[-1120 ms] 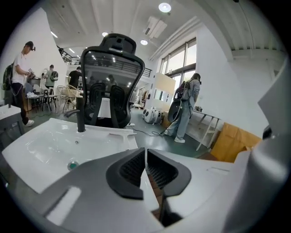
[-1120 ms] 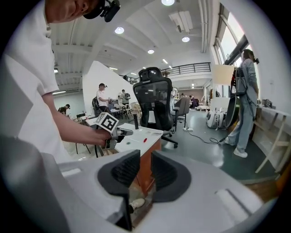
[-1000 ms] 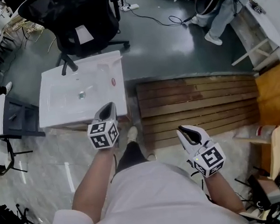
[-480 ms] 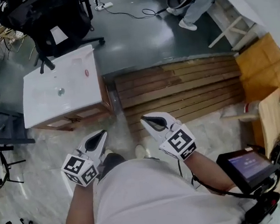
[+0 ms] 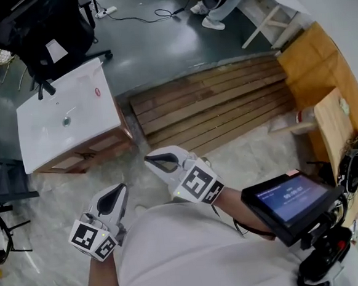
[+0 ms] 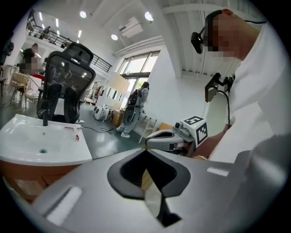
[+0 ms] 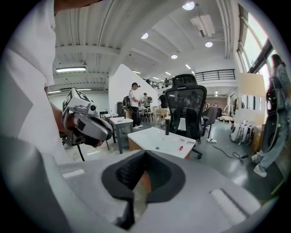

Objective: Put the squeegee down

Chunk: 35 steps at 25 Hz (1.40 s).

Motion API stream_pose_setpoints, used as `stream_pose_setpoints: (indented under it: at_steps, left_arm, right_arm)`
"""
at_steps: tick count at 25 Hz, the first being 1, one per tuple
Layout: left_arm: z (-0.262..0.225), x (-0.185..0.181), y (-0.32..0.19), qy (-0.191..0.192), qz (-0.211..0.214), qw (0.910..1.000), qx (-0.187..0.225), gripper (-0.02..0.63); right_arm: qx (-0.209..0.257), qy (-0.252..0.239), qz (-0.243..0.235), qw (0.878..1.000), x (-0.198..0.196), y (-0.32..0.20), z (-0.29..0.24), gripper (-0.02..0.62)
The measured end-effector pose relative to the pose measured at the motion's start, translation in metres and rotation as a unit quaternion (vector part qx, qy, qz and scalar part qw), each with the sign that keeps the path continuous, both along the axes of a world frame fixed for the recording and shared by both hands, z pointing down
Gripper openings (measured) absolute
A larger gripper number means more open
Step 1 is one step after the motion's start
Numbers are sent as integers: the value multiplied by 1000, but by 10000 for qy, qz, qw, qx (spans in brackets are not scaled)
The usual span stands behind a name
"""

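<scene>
No squeegee shows in any view. My left gripper (image 5: pixel 120 190) is held low by my left hip, shut, with nothing between its jaws. My right gripper (image 5: pixel 151 162) is held in front of my waist, also shut and empty, pointing toward the white sink cabinet (image 5: pixel 66 117). In the left gripper view the closed jaws (image 6: pixel 146 154) point past the right gripper (image 6: pixel 152 140). In the right gripper view the closed jaws (image 7: pixel 144 155) face the sink cabinet (image 7: pixel 159 142), with the left gripper (image 7: pixel 105 131) at the left.
A black faucet (image 5: pixel 42 88) and a small red item (image 5: pixel 96 90) are on the sink top. A wooden slat platform (image 5: pixel 213 102) lies ahead, a black office chair (image 5: pixel 41 33) behind the sink, wooden boards (image 5: pixel 335 127) at the right. A screen (image 5: pixel 291 198) hangs by my chest.
Both grippers have drawn back from the sink toward my body, the left one dropping to my left side. The head view has swung, so the sink now sits further left and away.
</scene>
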<state>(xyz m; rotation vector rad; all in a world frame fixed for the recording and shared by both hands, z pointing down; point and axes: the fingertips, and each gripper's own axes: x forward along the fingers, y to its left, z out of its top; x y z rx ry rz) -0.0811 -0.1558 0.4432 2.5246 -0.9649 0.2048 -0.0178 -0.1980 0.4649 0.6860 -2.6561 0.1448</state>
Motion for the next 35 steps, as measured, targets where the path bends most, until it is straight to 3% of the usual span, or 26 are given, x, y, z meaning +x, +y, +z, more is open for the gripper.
stream_pose_setpoints:
  at_steps: [4,14,23,35]
  left_arm:
    - [13,-44,29,-58,-120,9999,52,8]
    - [-5,-83,33,113,-396,9989,-240,8]
    - [4,-135,59,136,-680,9975,-130,8]
    - [13,-176,97,214,-793,9965,-135,8]
  right_arm:
    - [96,35,-99,9999,-46,27,7,3]
    - [116,111,-227,9996,-87,37,-15,3]
    - [207,201,-278,9992,-133,66,-9,2]
    - [224,300,-444,9983,-177,103,-3,2]
